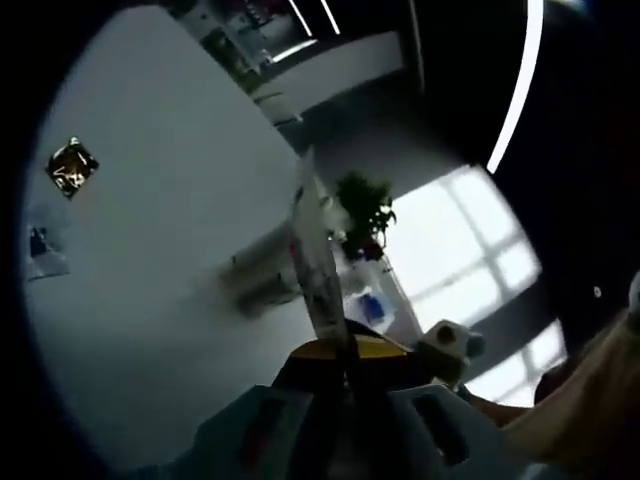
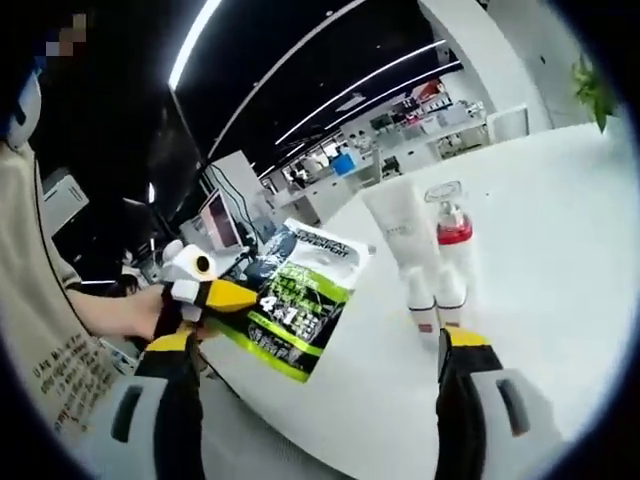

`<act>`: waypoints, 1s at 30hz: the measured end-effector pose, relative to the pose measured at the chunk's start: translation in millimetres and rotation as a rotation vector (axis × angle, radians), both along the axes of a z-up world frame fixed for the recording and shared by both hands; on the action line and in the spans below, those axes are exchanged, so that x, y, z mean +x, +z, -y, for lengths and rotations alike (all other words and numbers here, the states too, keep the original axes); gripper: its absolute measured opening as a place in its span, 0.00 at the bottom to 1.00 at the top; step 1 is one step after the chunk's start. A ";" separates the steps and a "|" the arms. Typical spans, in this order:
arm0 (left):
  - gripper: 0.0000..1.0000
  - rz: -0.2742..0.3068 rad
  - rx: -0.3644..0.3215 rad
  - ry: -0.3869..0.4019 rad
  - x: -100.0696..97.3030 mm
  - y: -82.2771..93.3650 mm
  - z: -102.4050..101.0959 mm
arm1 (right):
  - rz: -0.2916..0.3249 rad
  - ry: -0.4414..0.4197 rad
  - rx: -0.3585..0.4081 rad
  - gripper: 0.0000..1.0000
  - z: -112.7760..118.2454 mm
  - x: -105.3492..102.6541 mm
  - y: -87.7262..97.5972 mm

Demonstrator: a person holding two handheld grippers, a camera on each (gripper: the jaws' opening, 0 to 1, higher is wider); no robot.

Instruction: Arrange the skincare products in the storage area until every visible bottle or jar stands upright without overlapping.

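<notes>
Left gripper (image 2: 215,293): clamped on pouch (image 2: 296,302), lifting it beside tube (image 2: 402,235).
Right gripper (image 2: 320,345): jaws apart, free to steady pump bottle (image 2: 452,245).

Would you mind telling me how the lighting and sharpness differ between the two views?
Left gripper view: dim, soft, with a blown-out window behind the edge-on pouch. Right gripper view: bright and fairly sharp, pouch print readable, ceiling light strips bent by the fisheye.

The pouch (image 1: 322,262) shows edge-on, its print unreadable, and small items beyond it blur together.
</notes>
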State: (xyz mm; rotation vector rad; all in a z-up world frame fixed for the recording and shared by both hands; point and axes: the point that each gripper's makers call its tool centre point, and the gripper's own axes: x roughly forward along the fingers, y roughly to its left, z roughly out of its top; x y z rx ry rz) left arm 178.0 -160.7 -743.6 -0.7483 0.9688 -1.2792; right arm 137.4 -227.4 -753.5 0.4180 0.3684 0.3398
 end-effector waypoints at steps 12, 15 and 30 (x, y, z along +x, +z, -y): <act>0.00 -0.031 0.065 0.013 16.0 -30.1 5.5 | -0.031 -0.053 -0.056 1.00 14.8 -2.7 -11.1; 0.00 -0.032 0.083 0.008 18.4 -37.3 7.7 | -0.034 -0.053 -0.066 1.00 14.2 -3.0 -11.7; 0.00 -0.045 0.178 0.012 29.6 -75.3 16.3 | -0.041 -0.088 -0.060 1.00 20.6 -3.5 -12.2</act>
